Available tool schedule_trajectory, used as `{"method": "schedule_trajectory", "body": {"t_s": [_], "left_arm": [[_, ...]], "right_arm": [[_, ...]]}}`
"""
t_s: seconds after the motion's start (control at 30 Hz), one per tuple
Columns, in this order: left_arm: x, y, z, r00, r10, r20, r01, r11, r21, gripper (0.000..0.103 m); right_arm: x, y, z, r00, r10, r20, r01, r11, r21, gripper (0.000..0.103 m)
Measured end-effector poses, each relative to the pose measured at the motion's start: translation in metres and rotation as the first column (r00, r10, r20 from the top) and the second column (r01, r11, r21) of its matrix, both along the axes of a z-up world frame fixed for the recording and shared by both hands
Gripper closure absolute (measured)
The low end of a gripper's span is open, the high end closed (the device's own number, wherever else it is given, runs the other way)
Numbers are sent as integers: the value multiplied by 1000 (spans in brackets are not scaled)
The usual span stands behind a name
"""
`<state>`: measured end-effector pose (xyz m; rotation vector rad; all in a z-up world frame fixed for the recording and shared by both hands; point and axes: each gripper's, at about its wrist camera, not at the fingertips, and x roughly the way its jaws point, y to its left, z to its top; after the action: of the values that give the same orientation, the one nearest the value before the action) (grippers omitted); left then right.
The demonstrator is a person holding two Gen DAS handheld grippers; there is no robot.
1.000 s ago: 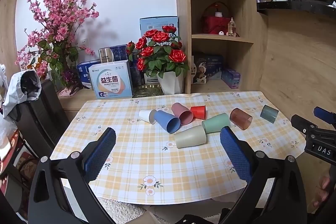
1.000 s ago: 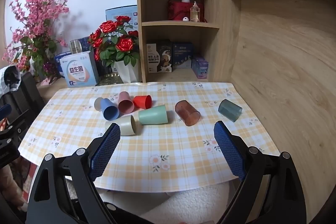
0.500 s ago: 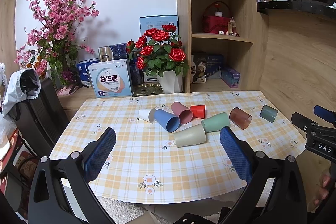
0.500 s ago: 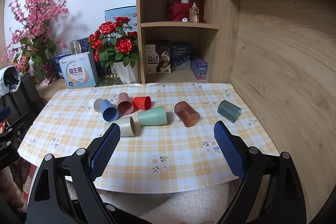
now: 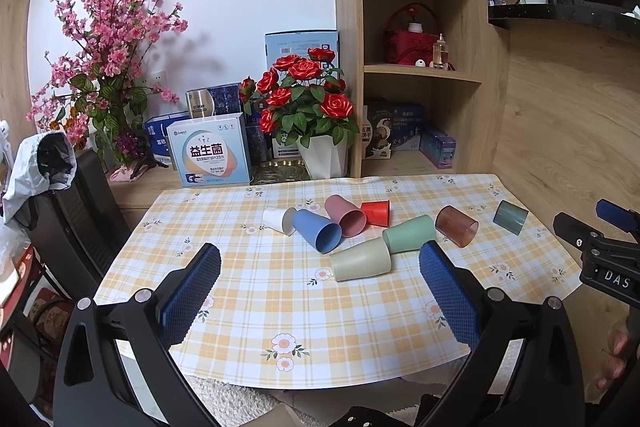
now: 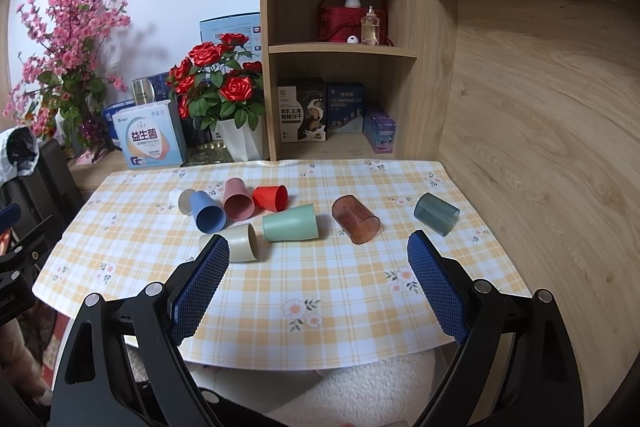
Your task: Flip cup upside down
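Observation:
Several cups lie on their sides on the checked tablecloth [image 5: 260, 291]: white [image 5: 277, 219], blue [image 5: 318, 231], pink [image 5: 344, 214], red [image 5: 376, 213], green [image 5: 408, 234], beige [image 5: 360, 260], clear brown [image 5: 456, 227] and clear grey-green [image 5: 510, 217]. In the right wrist view they show too, among them the brown cup [image 6: 355, 219] and the grey-green cup [image 6: 436, 214]. My left gripper [image 5: 320, 267] is open and empty, held before the table's near edge. My right gripper [image 6: 318, 259] is open and empty, also short of the cups.
A rose pot [image 5: 320, 155], boxes [image 5: 208, 157] and a pink blossom plant [image 5: 108, 67] stand behind the table. A wooden shelf unit [image 6: 340, 47] stands at the back, a wooden wall [image 6: 540, 147] on the right. A black chair [image 5: 68, 219] is at the left.
Both grippers have crept slightly toward the table. The cups have not moved and both grippers stay open.

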<state>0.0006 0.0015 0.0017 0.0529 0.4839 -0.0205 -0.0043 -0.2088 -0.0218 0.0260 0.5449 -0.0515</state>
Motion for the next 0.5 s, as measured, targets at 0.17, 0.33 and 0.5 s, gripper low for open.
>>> {"method": "schedule_trajectory", "body": {"t_s": [0.17,0.33,0.5], "left_arm": [[1,-1,2,1000,2,9,-2,1000,2,6],[-3,0,2,1000,-1,19,1,1000,2,6],[-4,0,2,1000,-3,22,3,1000,3,6]], "right_arm": [[0,0,0,1000,-1,-1,1,1000,1,15],[0,0,0,1000,0,1,0,1000,0,15],[0,0,0,1000,-1,0,1,1000,0,15]]}}
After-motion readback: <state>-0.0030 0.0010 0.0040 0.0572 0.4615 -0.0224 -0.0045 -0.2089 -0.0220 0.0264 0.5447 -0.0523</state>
